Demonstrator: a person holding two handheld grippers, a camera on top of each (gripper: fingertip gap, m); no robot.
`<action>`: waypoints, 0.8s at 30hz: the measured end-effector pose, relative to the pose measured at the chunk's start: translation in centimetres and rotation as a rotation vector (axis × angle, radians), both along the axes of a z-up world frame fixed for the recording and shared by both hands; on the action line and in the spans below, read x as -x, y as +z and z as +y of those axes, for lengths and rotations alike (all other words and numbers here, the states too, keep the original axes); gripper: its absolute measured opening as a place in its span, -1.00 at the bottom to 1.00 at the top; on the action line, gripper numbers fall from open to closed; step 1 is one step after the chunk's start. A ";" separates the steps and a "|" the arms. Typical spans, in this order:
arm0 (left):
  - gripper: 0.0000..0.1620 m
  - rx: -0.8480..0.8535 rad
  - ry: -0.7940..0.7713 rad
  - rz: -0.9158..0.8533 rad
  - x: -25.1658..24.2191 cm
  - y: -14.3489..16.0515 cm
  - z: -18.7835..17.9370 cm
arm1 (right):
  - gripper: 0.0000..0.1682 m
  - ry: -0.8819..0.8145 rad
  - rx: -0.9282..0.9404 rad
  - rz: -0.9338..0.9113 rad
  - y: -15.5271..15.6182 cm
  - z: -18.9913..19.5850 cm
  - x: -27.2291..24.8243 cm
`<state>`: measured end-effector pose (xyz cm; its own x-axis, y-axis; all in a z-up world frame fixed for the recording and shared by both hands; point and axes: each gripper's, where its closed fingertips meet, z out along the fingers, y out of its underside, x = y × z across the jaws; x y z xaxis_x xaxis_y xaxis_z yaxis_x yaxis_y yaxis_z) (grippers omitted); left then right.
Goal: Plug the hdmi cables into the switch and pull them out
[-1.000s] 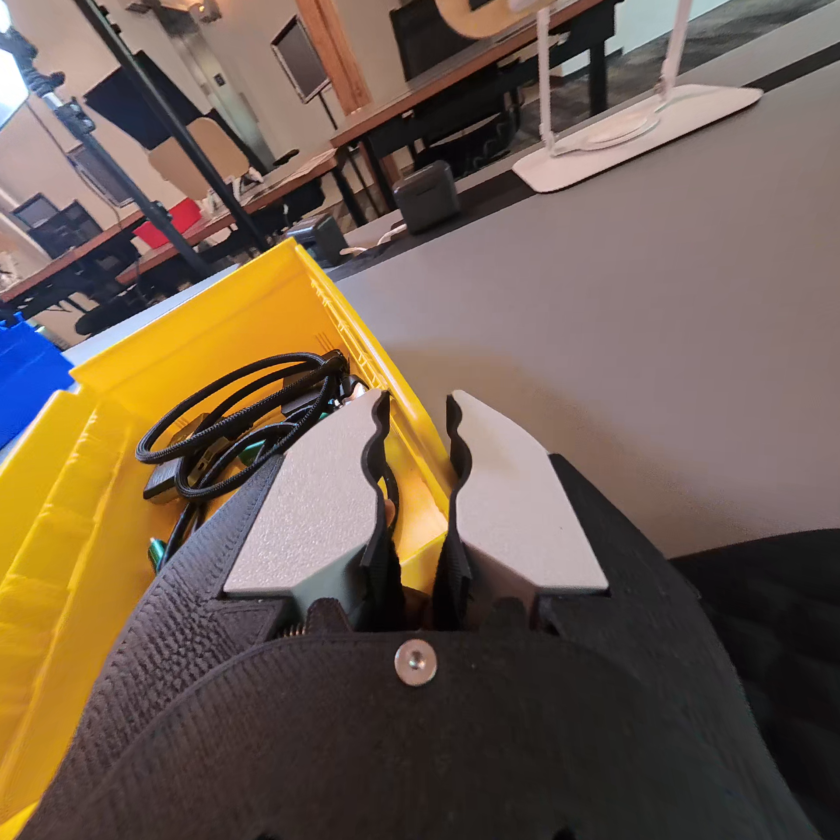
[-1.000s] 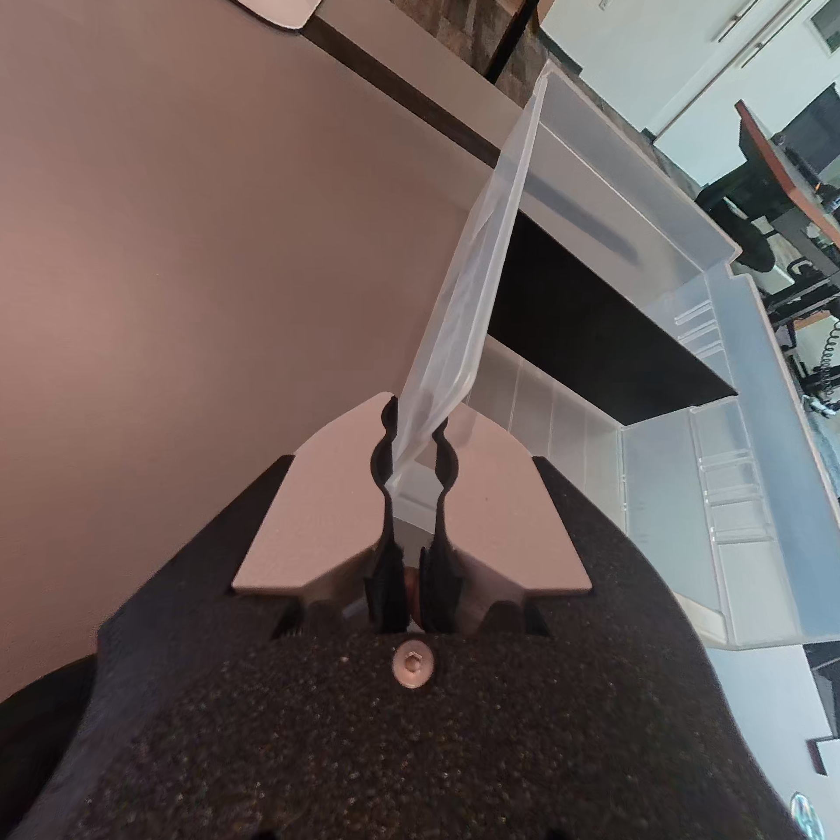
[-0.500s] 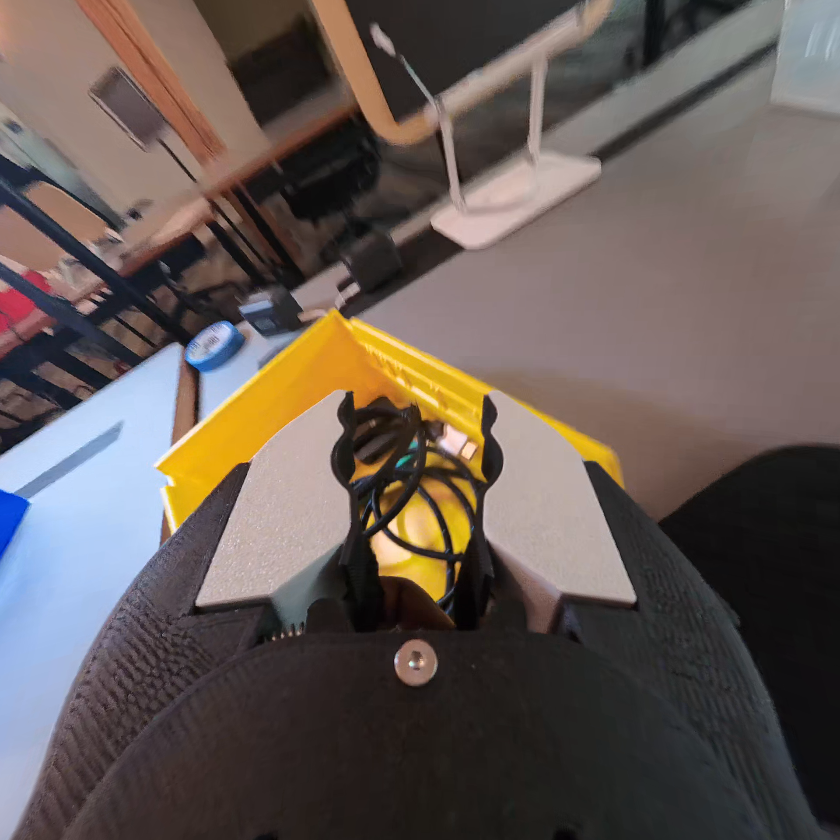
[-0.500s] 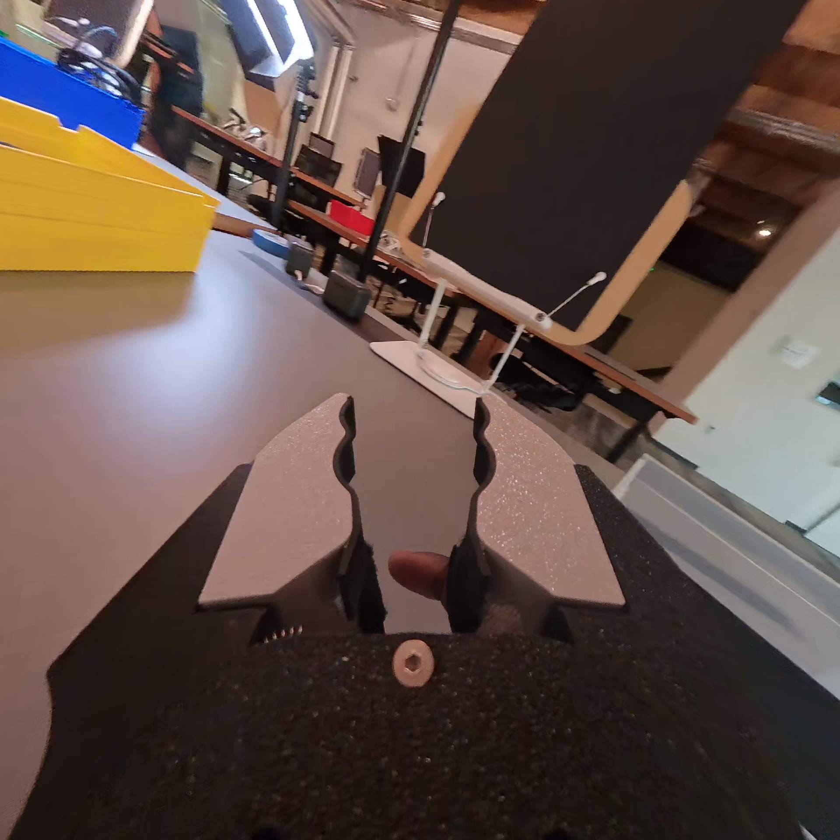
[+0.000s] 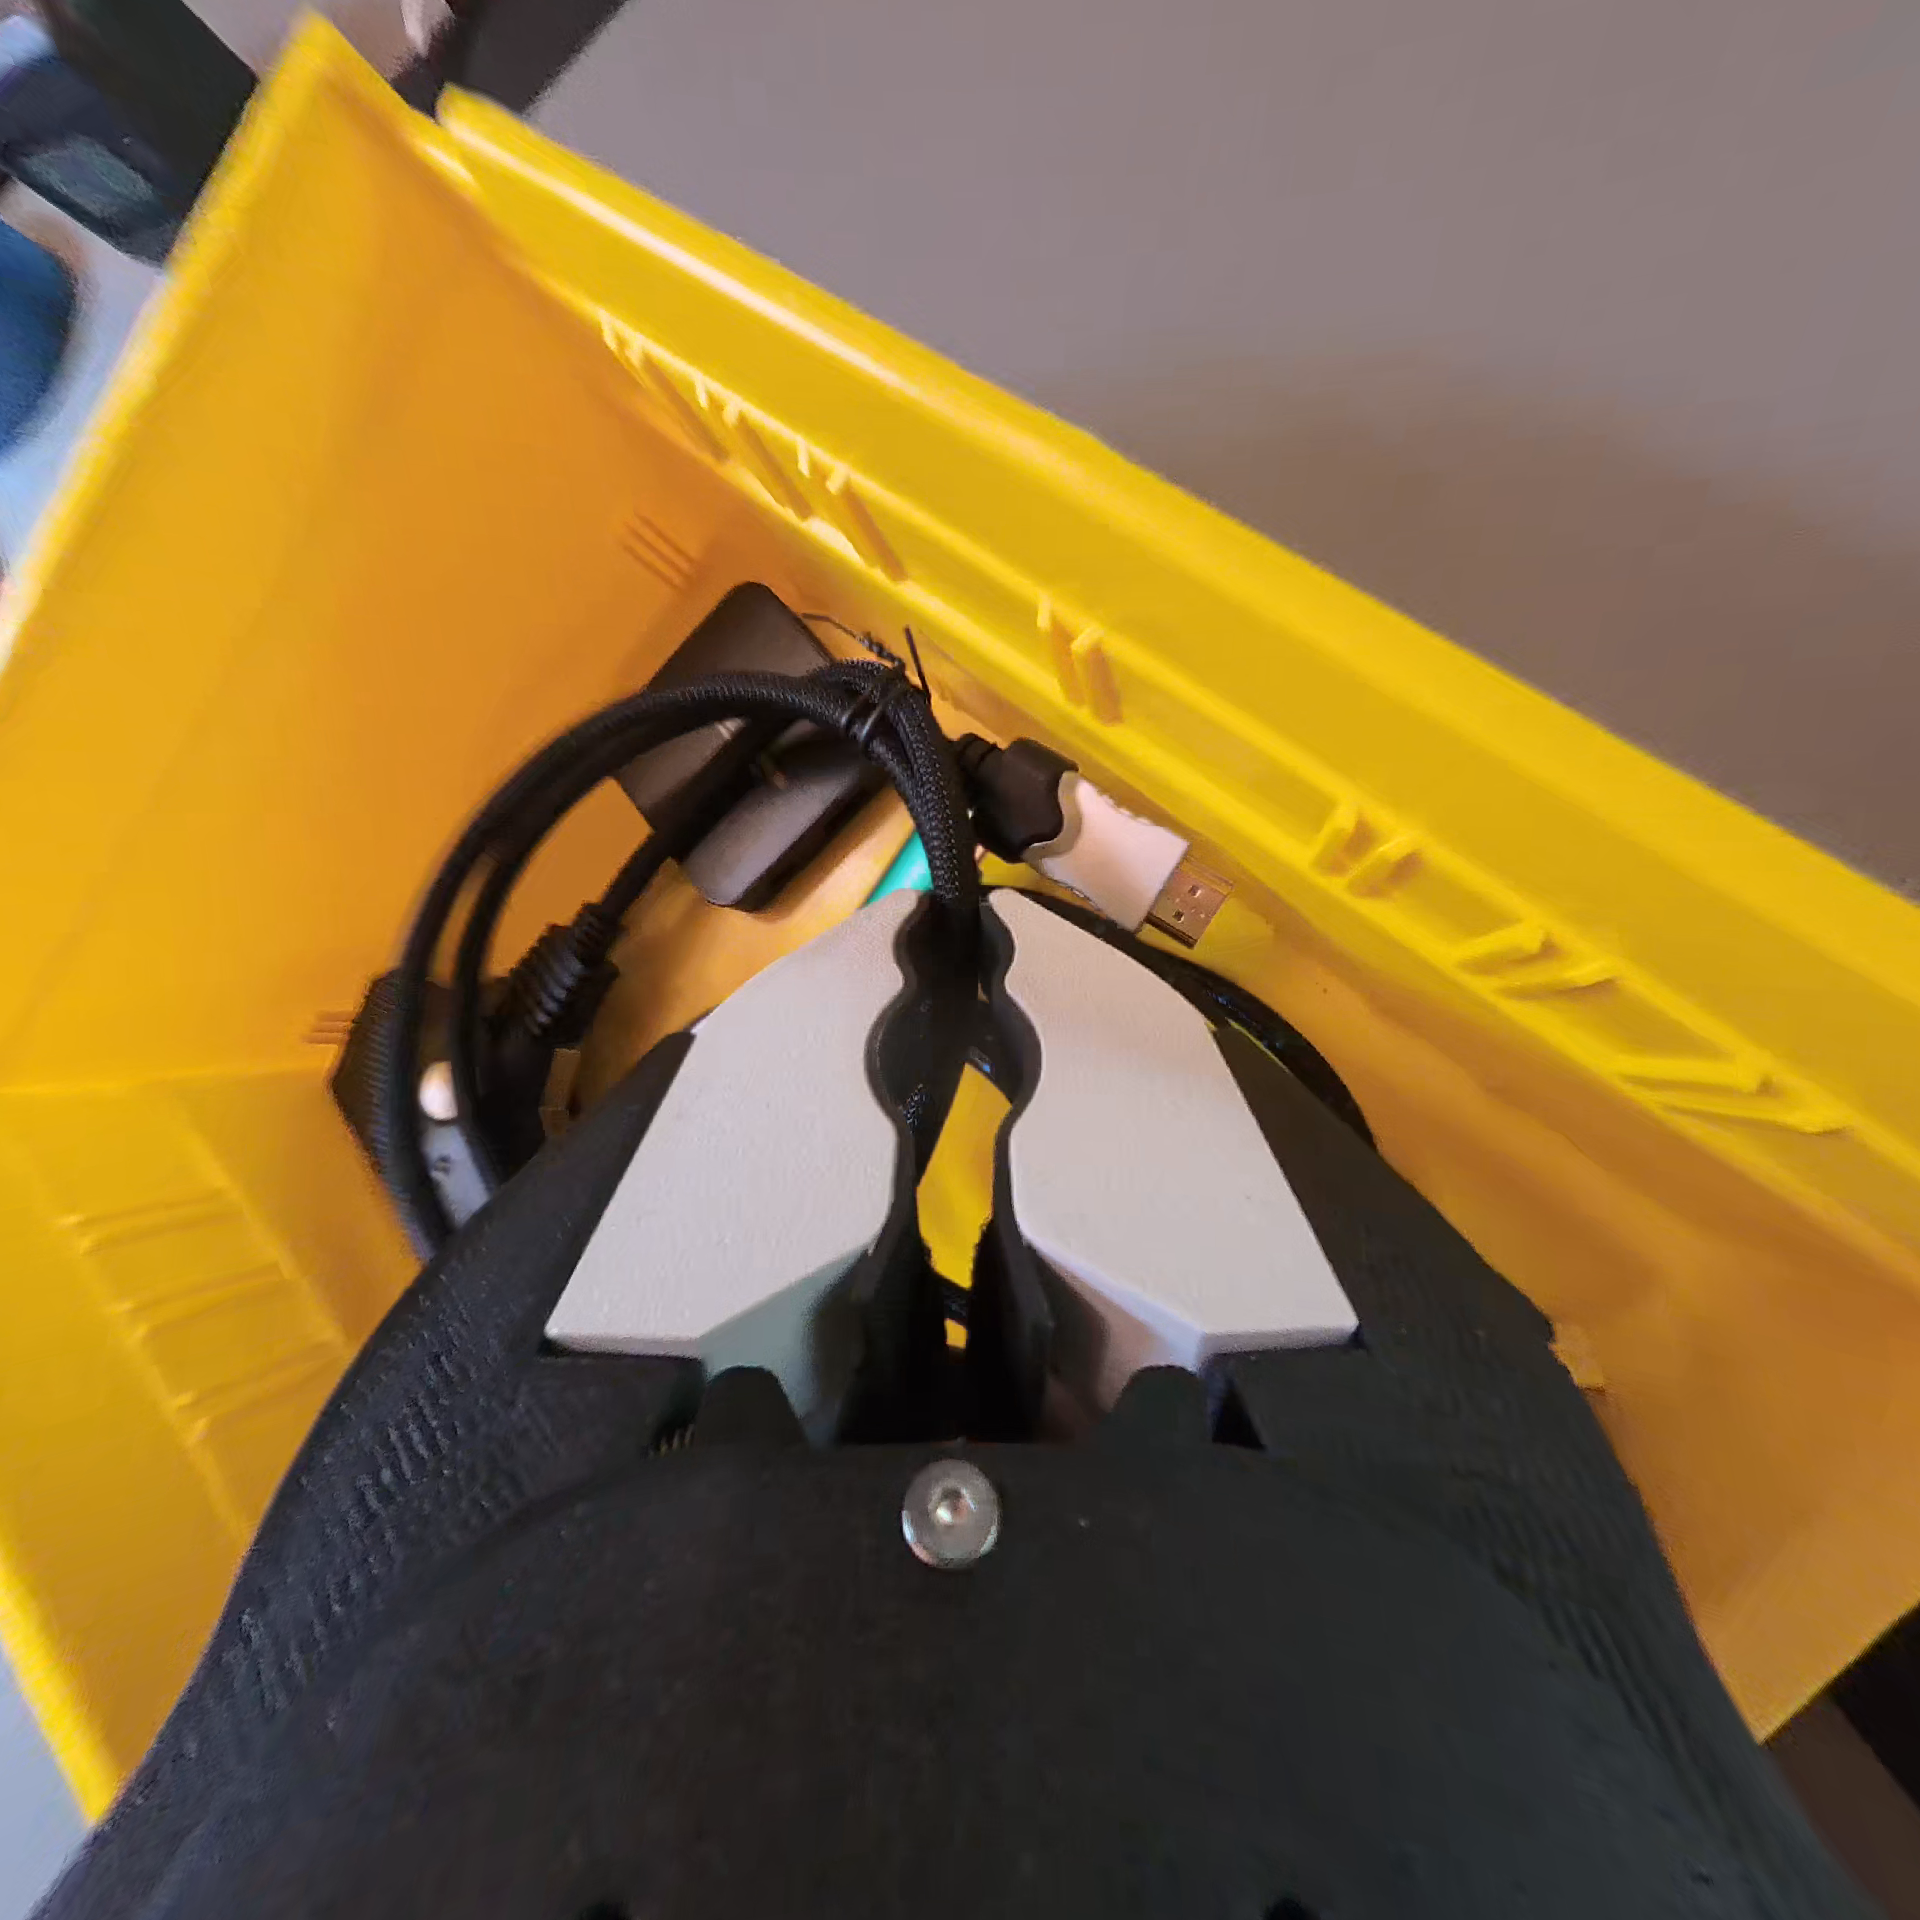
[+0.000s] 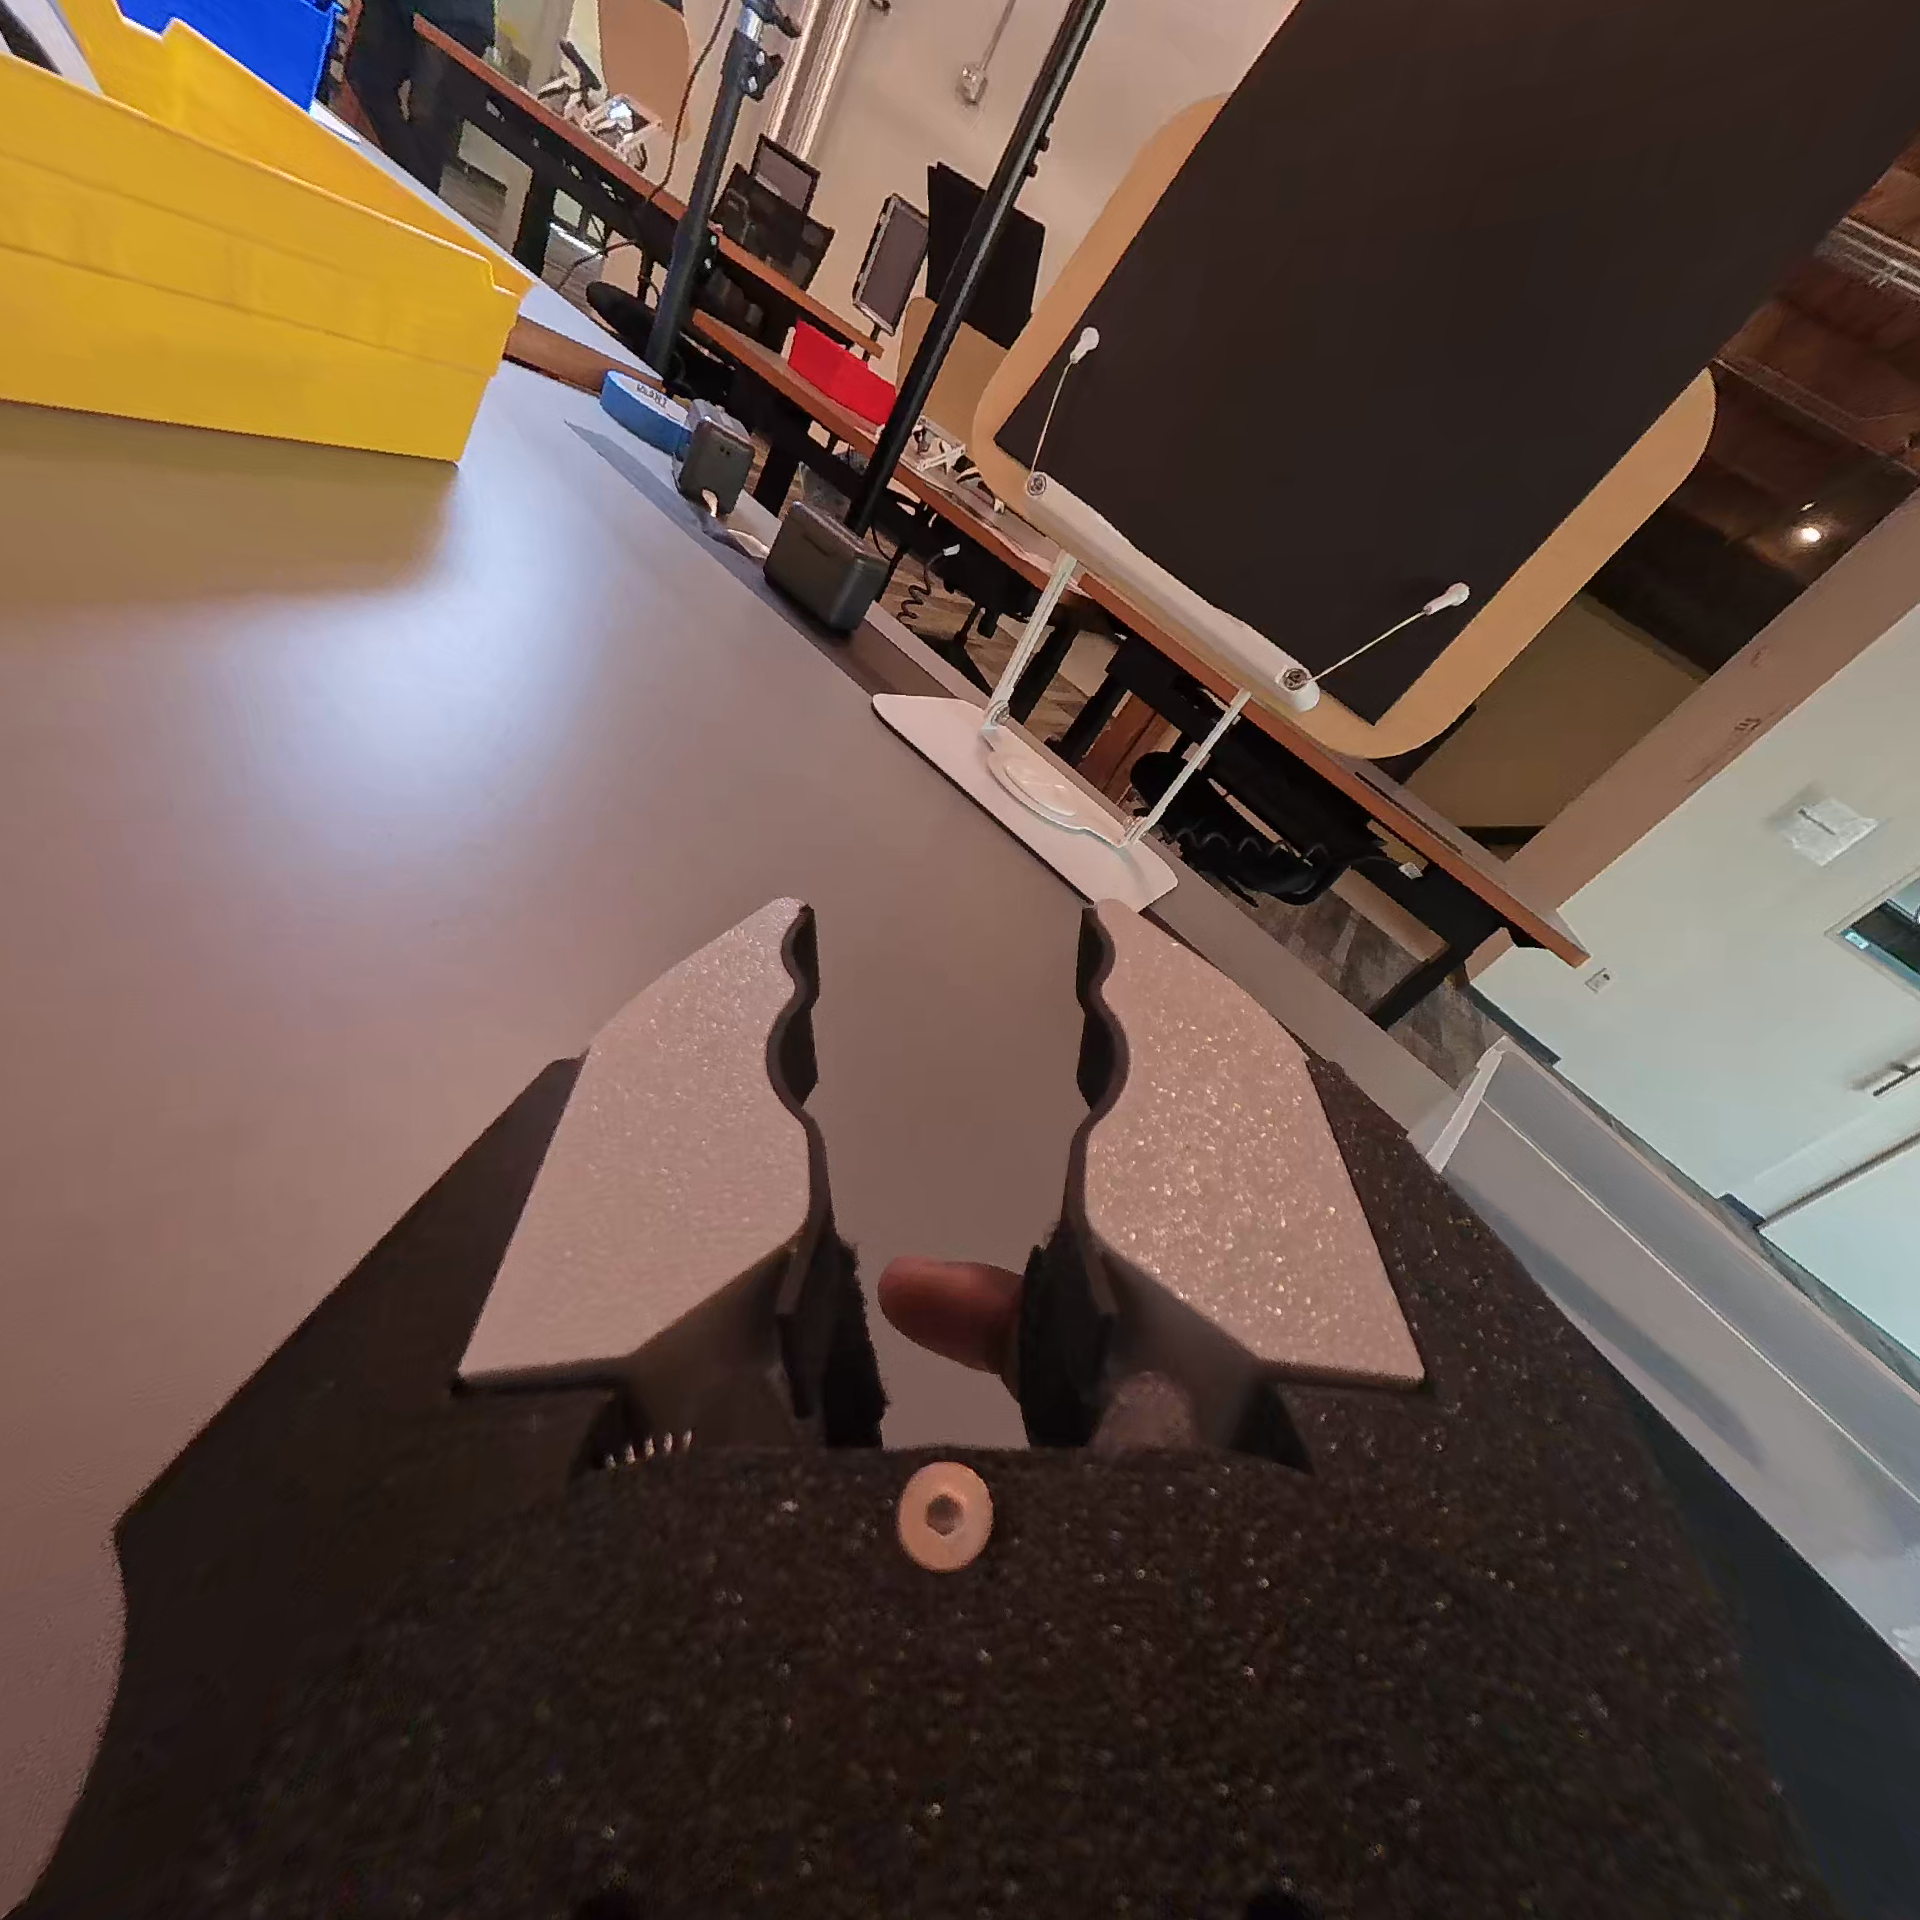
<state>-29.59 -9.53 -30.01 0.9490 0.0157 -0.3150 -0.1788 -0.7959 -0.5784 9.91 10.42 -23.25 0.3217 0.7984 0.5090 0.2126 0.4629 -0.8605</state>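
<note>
My left gripper (image 5: pixel 948 925) is down inside the yellow bin (image 5: pixel 1195 634), shut on a black braided HDMI cable (image 5: pixel 925 790) that is coiled and tied. A silver HDMI plug (image 5: pixel 1127 860) lies just right of the fingertips against the bin wall. A dark grey box, the switch (image 5: pixel 748 831), lies behind the coil. My right gripper (image 6: pixel 943 935) is open and empty, held low over the grey table (image 6: pixel 416 779). A person's fingertip (image 6: pixel 945 1314) shows between its jaws near the base.
In the right wrist view the yellow bin (image 6: pixel 239 343) sits at the far left, with a blue bin (image 6: pixel 249 42) behind it. A white stand base (image 6: pixel 1023 800), two small dark boxes (image 6: pixel 826 566) and a blue tape roll (image 6: pixel 639 400) line the far table edge. A clear bin (image 6: pixel 1683 1288) is at right. The gap from one gripper's tips to the other's is roughly 45 cm.
My left gripper dipped into the yellow bin and closed on the braided cable. My right gripper let go of the clear bin's wall a second ago, opened, and turned toward the table.
</note>
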 end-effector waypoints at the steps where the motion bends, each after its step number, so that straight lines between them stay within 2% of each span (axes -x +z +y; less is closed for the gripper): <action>1: -0.90 -0.035 -0.003 0.039 0.1 0.9 0.1 | -0.43 -0.002 0.000 -0.003 -0.1 0.1 0.0; 8: -0.90 -0.361 0.065 0.278 1.1 11.3 -1.3 | -0.44 -0.003 -0.015 -0.027 -0.4 0.0 0.1; 12: -0.92 -0.625 0.025 0.254 -1.3 17.0 -2.3 | -0.46 0.003 -0.010 -0.022 -0.3 -0.1 0.2; 15: -0.91 -0.815 -0.082 0.201 -4.9 20.6 -2.4 | -0.47 0.012 -0.004 -0.021 -0.3 -0.3 0.2; 18: -0.91 -0.933 -0.231 0.115 -9.5 23.1 -2.0 | -0.48 0.032 0.007 -0.027 -0.4 -0.6 0.4; 24: -0.90 -1.038 -0.434 -0.004 -17.3 25.8 -0.4 | -0.48 0.088 0.014 -0.059 -1.0 -1.6 1.0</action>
